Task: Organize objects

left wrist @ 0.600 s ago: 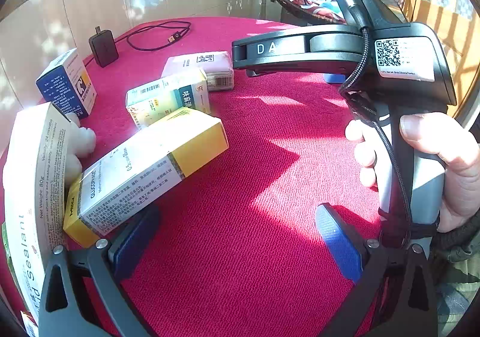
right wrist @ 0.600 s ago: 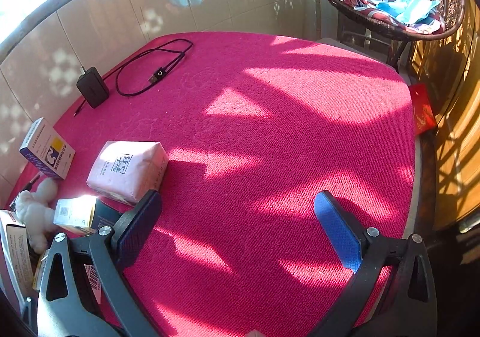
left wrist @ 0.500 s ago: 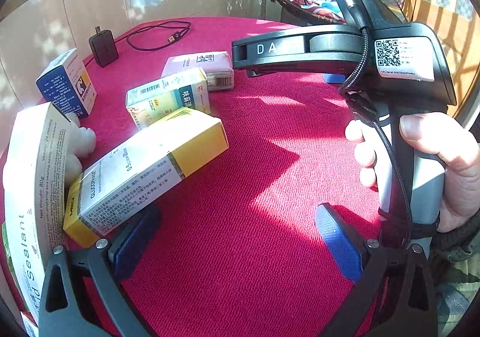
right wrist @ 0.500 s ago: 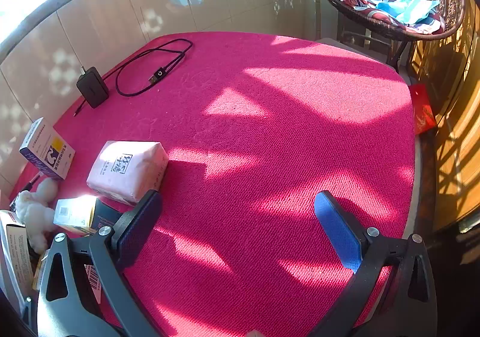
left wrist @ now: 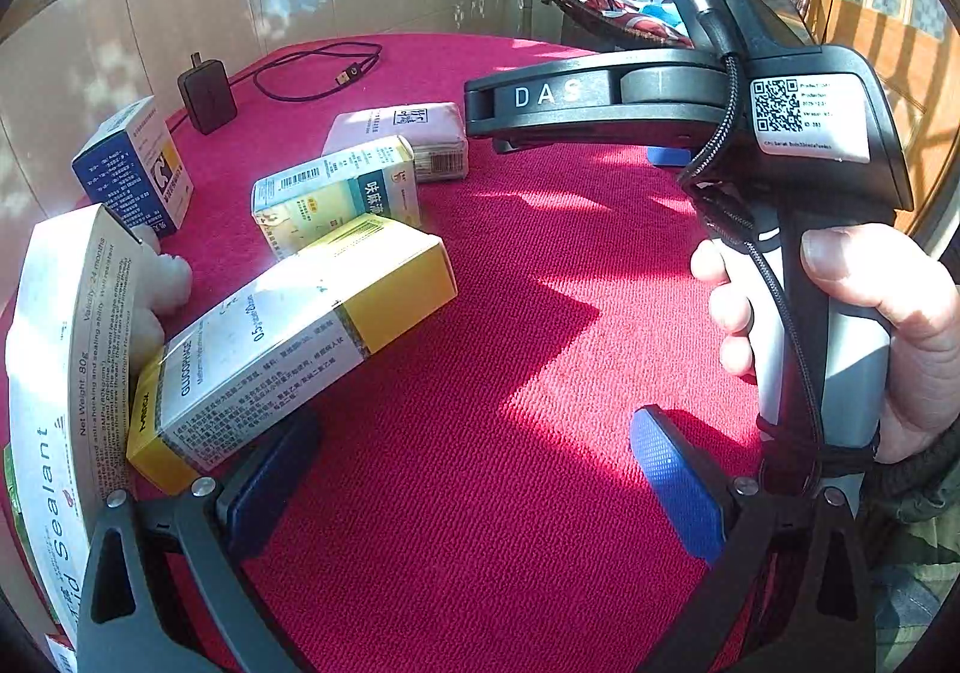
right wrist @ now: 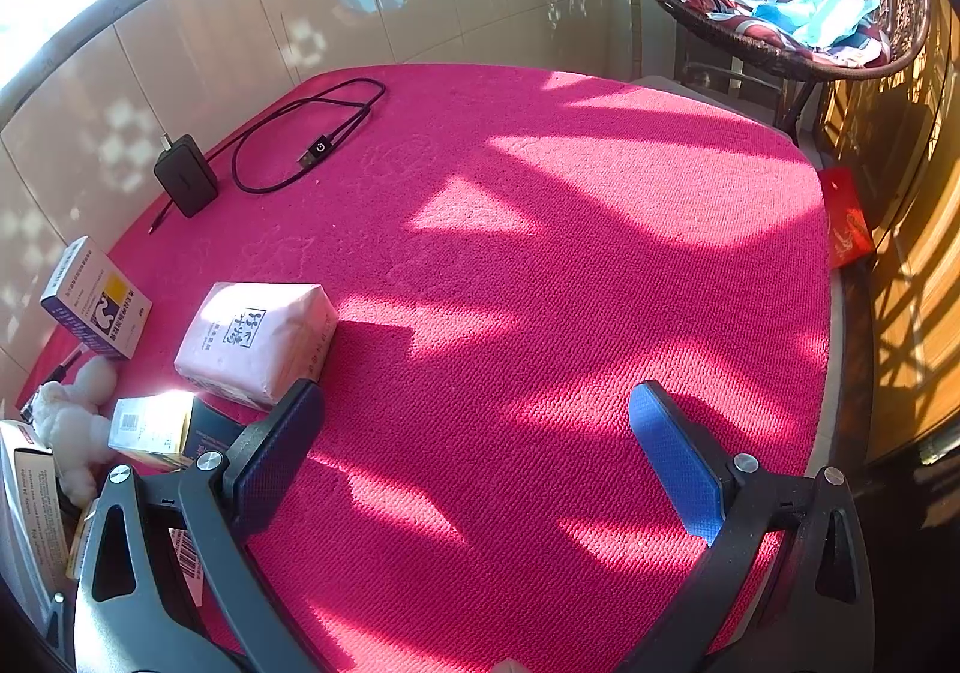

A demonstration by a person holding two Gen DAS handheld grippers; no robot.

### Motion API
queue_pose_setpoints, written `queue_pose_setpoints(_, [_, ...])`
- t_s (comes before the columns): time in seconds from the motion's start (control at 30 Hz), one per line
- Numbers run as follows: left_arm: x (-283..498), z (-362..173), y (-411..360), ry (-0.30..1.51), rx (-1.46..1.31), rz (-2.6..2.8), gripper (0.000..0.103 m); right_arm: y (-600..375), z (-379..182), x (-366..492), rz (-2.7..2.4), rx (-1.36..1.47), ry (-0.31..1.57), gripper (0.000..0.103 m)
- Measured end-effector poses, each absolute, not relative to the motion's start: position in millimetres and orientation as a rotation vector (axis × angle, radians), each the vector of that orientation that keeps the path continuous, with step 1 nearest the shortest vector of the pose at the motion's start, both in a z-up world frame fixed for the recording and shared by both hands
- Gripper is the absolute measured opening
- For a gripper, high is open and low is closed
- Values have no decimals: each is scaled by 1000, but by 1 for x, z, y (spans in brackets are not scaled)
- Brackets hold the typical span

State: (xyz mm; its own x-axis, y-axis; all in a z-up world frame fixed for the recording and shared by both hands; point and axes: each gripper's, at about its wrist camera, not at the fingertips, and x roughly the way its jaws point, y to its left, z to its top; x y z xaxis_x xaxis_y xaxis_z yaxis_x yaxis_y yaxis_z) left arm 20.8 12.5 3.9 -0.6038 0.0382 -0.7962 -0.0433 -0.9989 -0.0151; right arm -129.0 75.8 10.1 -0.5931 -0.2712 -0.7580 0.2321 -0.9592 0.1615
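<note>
At the far left a white box (left wrist: 60, 373) reading "Sealant" is cut off by the frame; beside it the yellow-and-white box (left wrist: 288, 349) marked "GLUCOPHAGE" lies on the red worktop (left wrist: 510, 373), long axis running from near left toward far right, its yellow end farthest. The left tool (left wrist: 474, 469) stands wide and empty, its left pad just beside that box; the right tool (right wrist: 480, 451), lettered "DAS", likewise gapes over bare worktop.
</note>
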Motion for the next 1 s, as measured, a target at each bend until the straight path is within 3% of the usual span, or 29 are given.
queue_pose_setpoints(1.0, [22,4,13,13,-1377,2777,103,89,12,-128,-2548,1204,-159,103])
